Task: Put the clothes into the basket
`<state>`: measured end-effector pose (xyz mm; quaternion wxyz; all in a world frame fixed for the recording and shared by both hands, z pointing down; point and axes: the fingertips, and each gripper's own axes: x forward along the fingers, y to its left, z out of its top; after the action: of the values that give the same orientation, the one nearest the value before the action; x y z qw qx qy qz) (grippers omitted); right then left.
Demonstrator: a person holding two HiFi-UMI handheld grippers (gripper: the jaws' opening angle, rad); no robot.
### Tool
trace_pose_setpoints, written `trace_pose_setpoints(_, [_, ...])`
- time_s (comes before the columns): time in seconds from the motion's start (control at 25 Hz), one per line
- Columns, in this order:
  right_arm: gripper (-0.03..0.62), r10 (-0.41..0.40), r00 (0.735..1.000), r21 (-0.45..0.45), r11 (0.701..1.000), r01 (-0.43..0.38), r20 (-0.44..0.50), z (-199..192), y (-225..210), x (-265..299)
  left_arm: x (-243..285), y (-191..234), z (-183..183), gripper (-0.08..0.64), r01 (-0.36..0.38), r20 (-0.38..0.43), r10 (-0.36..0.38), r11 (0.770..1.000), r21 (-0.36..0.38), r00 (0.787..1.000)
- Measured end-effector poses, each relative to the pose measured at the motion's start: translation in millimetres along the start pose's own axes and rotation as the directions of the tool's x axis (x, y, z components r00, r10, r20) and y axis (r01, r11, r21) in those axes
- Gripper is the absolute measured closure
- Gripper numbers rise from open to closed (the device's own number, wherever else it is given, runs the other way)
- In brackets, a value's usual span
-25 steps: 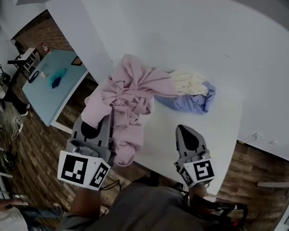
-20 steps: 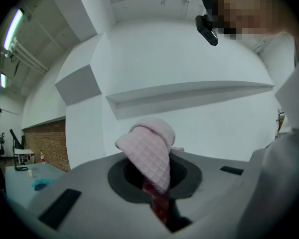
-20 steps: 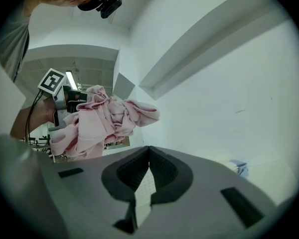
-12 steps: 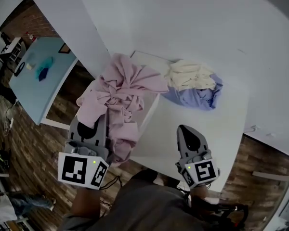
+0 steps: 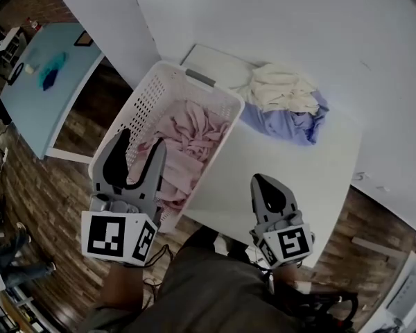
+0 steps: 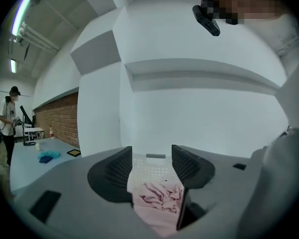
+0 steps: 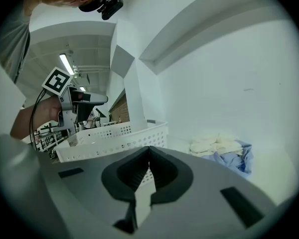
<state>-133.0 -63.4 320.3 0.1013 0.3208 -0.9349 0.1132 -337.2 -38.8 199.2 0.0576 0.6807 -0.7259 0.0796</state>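
Note:
A white perforated basket [image 5: 135,109] stands at the left end of the white table [image 5: 277,165], with a pink garment [image 5: 187,144] crumpled inside it. My left gripper [image 5: 140,151] hovers over the basket's near end. Its jaws are opening and nothing is pressed between them. In the left gripper view the pink garment [image 6: 157,198] lies below the spread fingers [image 6: 120,169]. A cream garment [image 5: 281,89] rests on a lavender-blue one [image 5: 295,125] on the table beside the basket. My right gripper [image 5: 267,186] is shut and empty over the table's near edge.
A light blue table [image 5: 41,82] with small items stands lower left over a brick-patterned floor. A white pillar [image 5: 97,12] rises beside the basket. A person [image 6: 7,118] stands far off in the left gripper view. The right gripper view shows the basket [image 7: 119,136] and the clothes pile [image 7: 217,146].
The pink garment, held up by the left gripper before, now lies in the basket. The left jaws have parted. The right gripper has stayed put.

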Motion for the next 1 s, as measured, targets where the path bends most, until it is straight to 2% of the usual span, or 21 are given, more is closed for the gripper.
trace_pose_setpoints(0.24, [0.584,0.029,0.999,-0.023,0.999,-0.028,0.032,11.2,5.9,-14.0,-23.4,-13.1,8.5,0.314,-0.018,0.034,0.019,1.000,-0.003,0.999])
trace_pose_setpoints(0.44, [0.584,0.028,0.997,-0.050,0.998,-0.024,0.078,24.5,5.7,-43.8,-49.1,-34.2,26.1,0.395,-0.032,0.081,0.031,0.999,0.013,0.996])
trace_pose_setpoints(0.6, [0.584,0.008,0.993,-0.068,0.998,0.001,0.121,34.8,-3.2,-76.3,-65.7,-61.9,37.6,0.447,-0.038,0.108,0.032,0.998,0.055,0.994])
trace_pose_setpoints(0.72, [0.584,-0.024,0.987,-0.078,0.996,0.037,0.156,38.2,-12.8,-100.7,-71.8,-84.1,41.7,0.496,-0.016,0.134,0.008,0.998,0.061,0.991])
trace_pose_setpoints(1.0, [0.584,-0.068,0.984,-0.098,0.992,0.085,0.164,29.7,-41.2,-159.6,-81.4,-147.2,39.2,0.551,0.044,0.172,-0.047,0.999,0.021,0.984])
